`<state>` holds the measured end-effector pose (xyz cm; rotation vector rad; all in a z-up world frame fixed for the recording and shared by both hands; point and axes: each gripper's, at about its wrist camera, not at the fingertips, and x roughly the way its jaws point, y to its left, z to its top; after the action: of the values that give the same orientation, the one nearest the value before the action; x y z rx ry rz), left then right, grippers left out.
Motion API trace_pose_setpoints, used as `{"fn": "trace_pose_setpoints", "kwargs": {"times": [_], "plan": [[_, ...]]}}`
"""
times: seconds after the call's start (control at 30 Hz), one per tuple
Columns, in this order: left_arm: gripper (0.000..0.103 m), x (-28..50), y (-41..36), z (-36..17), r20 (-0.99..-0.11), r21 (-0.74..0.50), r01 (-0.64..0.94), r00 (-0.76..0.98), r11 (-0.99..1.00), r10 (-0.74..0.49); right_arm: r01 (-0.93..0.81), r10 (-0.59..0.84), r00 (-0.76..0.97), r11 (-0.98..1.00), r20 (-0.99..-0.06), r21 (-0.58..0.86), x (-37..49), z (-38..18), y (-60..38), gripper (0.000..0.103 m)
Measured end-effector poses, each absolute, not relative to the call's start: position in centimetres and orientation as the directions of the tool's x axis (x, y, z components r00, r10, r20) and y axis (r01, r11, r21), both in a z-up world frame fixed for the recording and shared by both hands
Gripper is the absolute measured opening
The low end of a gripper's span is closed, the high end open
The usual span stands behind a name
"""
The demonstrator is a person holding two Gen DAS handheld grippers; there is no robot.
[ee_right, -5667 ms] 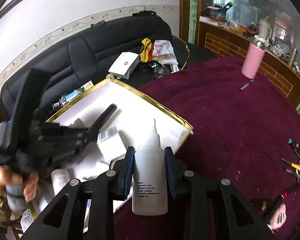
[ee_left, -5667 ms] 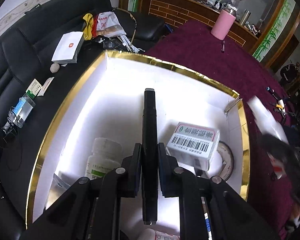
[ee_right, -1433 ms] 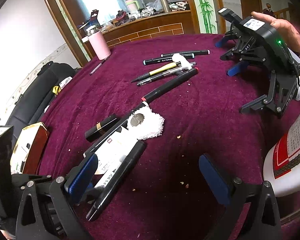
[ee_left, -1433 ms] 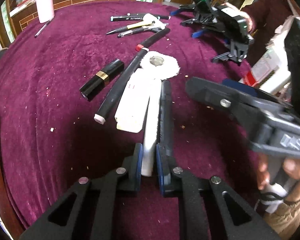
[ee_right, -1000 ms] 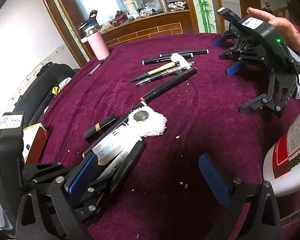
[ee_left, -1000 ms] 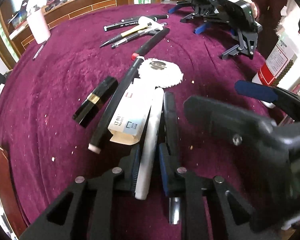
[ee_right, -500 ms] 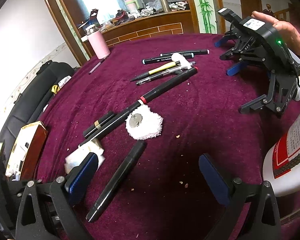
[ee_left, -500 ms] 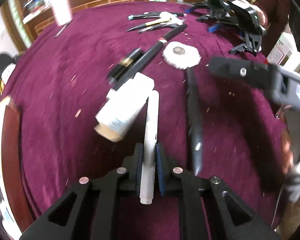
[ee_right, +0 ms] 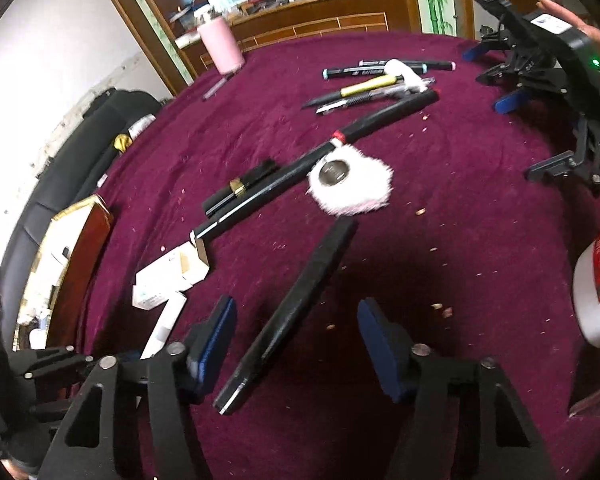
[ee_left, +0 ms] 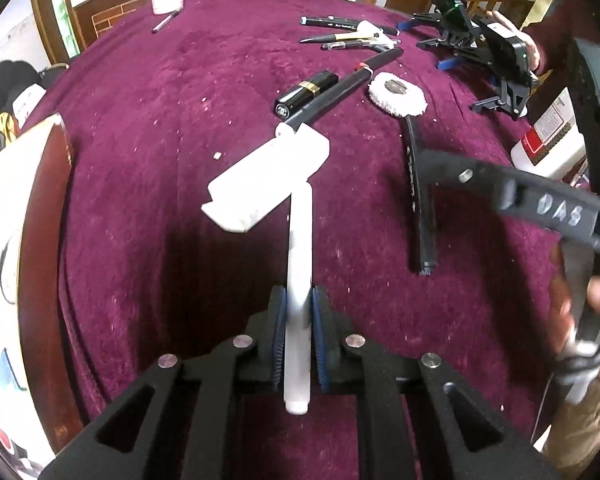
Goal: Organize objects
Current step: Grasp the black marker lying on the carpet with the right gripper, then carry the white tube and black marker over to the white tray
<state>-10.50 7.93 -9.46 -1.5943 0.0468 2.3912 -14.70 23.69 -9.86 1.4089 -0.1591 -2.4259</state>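
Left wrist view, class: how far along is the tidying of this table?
Done: several items already lie in the gold-edged box. In hand: the left gripper is shut on a white pen; the right gripper is closing around a black pen. Left: lipstick, white carton, fluffy pad and markers.

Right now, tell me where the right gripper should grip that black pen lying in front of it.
Grip the black pen mid-barrel from above, right gripper jaws, now closing, astride it. It lies flat on the cloth, slim, and clear of the fluffy pad.
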Motion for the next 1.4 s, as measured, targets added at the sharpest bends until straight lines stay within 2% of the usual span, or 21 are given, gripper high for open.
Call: {"fn": "trace_pose_setpoints", "kwargs": {"times": [0.13, 0.17, 0.2, 0.23, 0.33, 0.47, 0.8, 1.4], "plan": [[0.012, -10.2, 8.6, -9.4, -0.908, -0.065, -0.242, -0.388, -0.968, 0.158, 0.215, -0.199, -0.485, -0.971, -0.851, 0.104, -15.3, -10.8, 21.3, 0.057], [0.012, -9.9, 8.8, -9.5, -0.904, -0.044, -0.251, -0.402, -0.967, 0.146, 0.216, -0.143, -0.502, -0.976, -0.853, 0.036, -15.1, -11.0, 20.6, 0.048], [0.012, -9.6, 8.9, -9.4, -0.901, -0.03, -0.258, -0.41, -0.966, 0.138, 0.219, -0.111, -0.518, -0.976, -0.848, -0.006, -15.0, -11.1, 20.3, 0.046], [0.012, -9.4, 9.0, -9.4, -0.899, -0.022, -0.267, -0.416, -0.964, 0.135, 0.23, -0.119, -0.524, -0.973, -0.843, -0.006, -14.8, -11.1, 20.2, 0.036], [0.012, -9.3, 8.4, -9.2, -0.9, -0.053, -0.265, -0.405, -0.963, 0.161, 0.234, -0.125, -0.532, -0.972, -0.837, -0.004, -14.8, -11.1, 20.6, 0.016], [0.012, -8.8, 7.6, -8.5, -0.884, -0.089, -0.257, -0.425, -0.962, 0.195, 0.242, -0.187, -0.517, -0.968, -0.835, 0.068, -14.4, -10.8, 21.7, 0.015], [0.012, -7.9, 6.6, -5.7, -0.839, -0.157, -0.24, -0.479, -0.958, 0.257, 0.259, -0.26, -0.569, -0.957, -0.781, 0.13, -12.5, -8.4, 22.3, 0.015], [0.012, -6.3, 3.2, -3.3, -0.797, -0.19, -0.174, -0.547, -0.966, 0.255, 0.281, -0.279, -0.58, -0.95, -0.765, 0.134, -11.0, -7.6, 21.2, 0.015]]}}
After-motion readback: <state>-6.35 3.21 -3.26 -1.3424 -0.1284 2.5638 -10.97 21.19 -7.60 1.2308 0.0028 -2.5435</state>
